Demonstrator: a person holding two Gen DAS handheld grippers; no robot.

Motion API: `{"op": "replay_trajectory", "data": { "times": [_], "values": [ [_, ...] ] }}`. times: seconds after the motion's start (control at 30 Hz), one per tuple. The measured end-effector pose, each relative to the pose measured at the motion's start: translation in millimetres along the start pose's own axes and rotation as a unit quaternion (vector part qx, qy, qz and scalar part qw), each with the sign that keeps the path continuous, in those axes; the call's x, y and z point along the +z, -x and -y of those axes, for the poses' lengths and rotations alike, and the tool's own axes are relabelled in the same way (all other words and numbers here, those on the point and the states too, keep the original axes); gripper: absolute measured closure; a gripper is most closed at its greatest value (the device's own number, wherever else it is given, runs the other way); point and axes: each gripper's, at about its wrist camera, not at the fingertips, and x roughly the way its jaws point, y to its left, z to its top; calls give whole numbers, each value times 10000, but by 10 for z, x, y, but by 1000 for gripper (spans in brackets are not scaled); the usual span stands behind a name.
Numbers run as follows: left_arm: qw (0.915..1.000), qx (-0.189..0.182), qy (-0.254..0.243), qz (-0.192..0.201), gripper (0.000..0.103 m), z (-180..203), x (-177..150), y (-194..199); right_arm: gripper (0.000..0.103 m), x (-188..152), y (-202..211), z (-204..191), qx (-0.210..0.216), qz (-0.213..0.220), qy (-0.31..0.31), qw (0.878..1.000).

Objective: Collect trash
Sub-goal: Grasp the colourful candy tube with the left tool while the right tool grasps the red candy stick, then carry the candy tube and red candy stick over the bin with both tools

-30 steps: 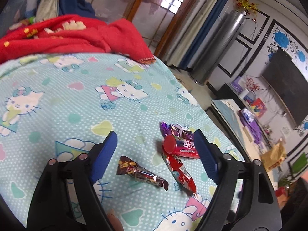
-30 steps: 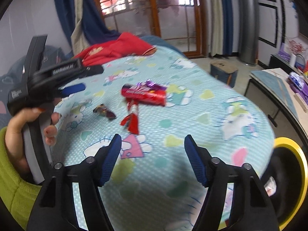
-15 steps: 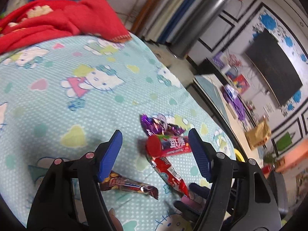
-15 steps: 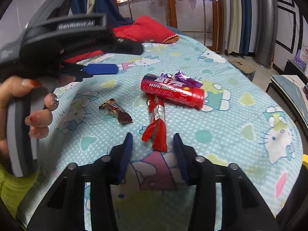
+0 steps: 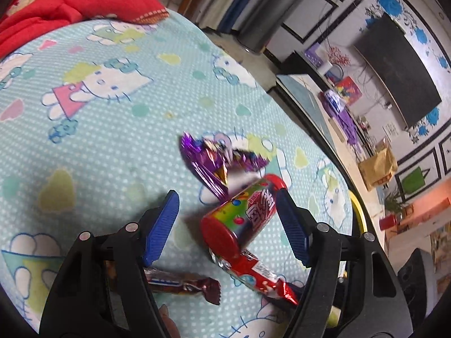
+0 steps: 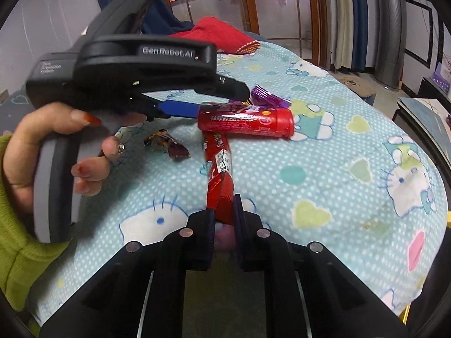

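A red candy tube (image 5: 242,219) lies on the cartoon-print blanket (image 5: 112,112); it also shows in the right wrist view (image 6: 245,119). My left gripper (image 5: 227,219) is open with its blue fingers on either side of the tube. A purple foil wrapper (image 5: 208,163) lies just beyond it. A long red wrapper (image 6: 220,169) lies below the tube, and my right gripper (image 6: 224,214) is shut on its near end. A brown wrapper (image 6: 166,146) lies to the left; in the left wrist view (image 5: 180,281) it sits under the left finger.
A red cloth (image 5: 70,2) is heaped at the far end of the blanket. A yellow-rimmed bin (image 5: 359,217) stands past the bed's right edge. A low table (image 5: 318,104) and a dark screen (image 5: 397,70) are beyond.
My left gripper moved forward until its fingers straddle the red tube. My right gripper moved in and closed on the end of the long red wrapper.
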Motion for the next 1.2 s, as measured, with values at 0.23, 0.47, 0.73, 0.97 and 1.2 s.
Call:
{"op": "replay_trajectory", "data": {
  "times": [0.23, 0.47, 0.73, 0.97, 1.2],
  "values": [
    [9982, 34, -524, -291, 41, 184, -81, -115, 94, -186, 256, 149, 36, -125, -133, 9998],
    [9907, 208, -1180, -647, 43, 480, -176, -245, 96, -298, 475, 314, -138, -199, -236, 9994],
    [9888, 258, -1239, -795, 71, 617, -240, -338, 97, -383, 673, 476, -341, -115, -325, 9988],
    [9925, 171, -1023, -652, 76, 627, -343, -287, 98, -451, 866, 637, -523, 27, -499, 9974],
    [9954, 129, -913, -272, 77, 706, -527, -115, 101, -504, 1057, 793, -624, 286, -735, 9949]
  ]
}}
